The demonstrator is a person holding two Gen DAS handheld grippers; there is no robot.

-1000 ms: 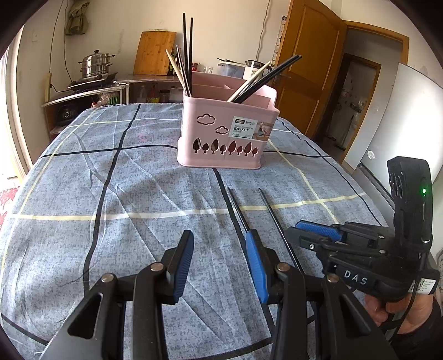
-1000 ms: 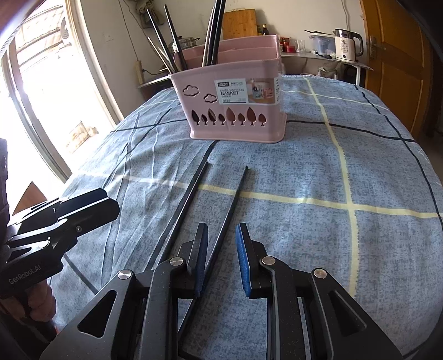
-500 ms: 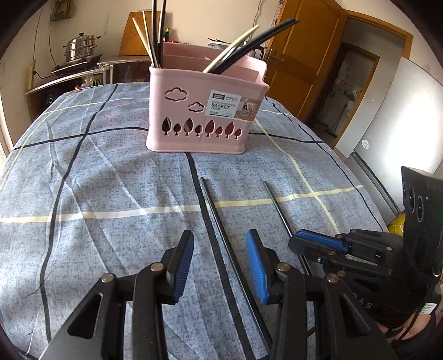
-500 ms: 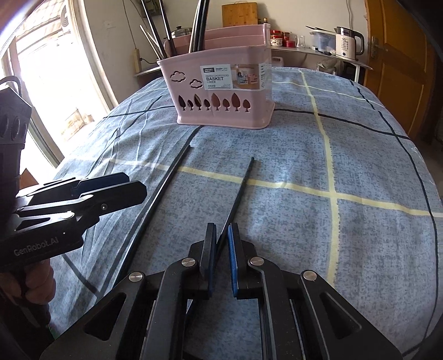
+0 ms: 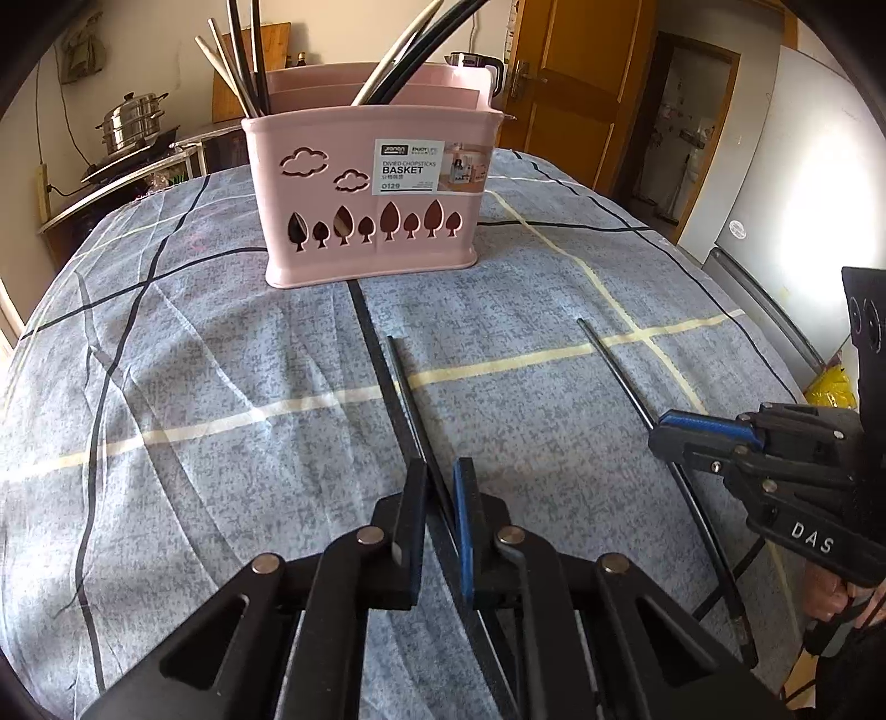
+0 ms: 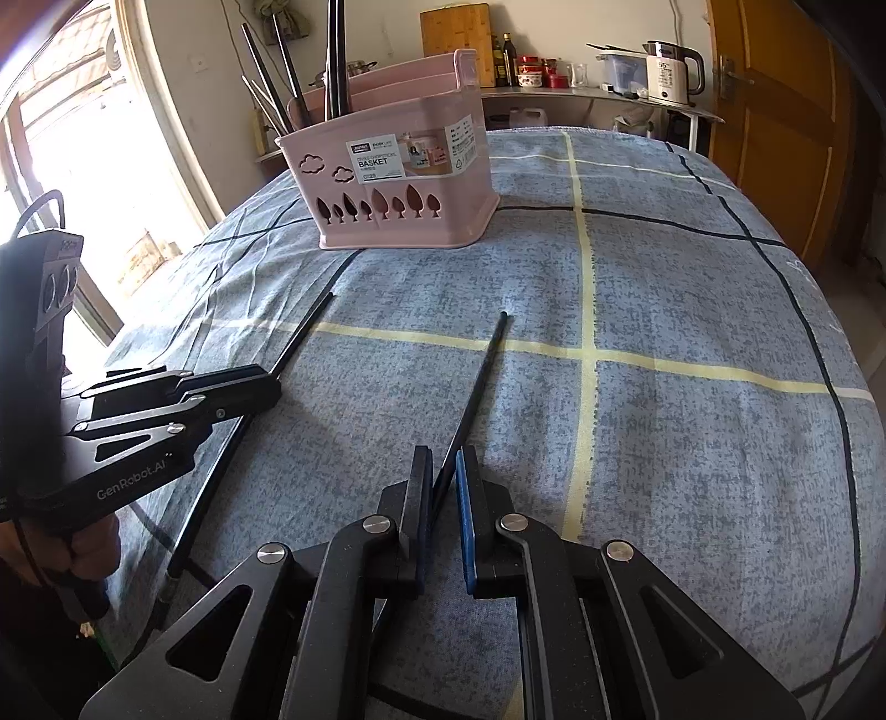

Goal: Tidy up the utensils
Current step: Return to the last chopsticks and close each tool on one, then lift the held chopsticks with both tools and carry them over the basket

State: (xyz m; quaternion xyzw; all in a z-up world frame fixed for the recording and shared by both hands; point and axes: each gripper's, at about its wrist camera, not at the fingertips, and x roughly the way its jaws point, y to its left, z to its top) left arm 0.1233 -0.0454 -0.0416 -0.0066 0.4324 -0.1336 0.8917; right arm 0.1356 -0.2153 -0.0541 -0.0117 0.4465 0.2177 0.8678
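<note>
"BASKET" on pink basket label [image 5: 431, 166]; "DAS" on right claw [image 5: 659, 435].

The right gripper [image 6: 441, 498] pinches a black chopstick [image 6: 479, 382] on the checked tablecloth [image 6: 692, 310]; the left gripper [image 6: 266, 382] clamps another chopstick [image 6: 307, 324]. A pink chopstick basket [image 6: 398, 183] stands beyond.

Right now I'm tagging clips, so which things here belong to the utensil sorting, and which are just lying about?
Job:
left gripper, shut on left chopstick
right gripper, shut on right chopstick
pink basket

Lying about:
steamer pot
kettle
cutting board
</note>
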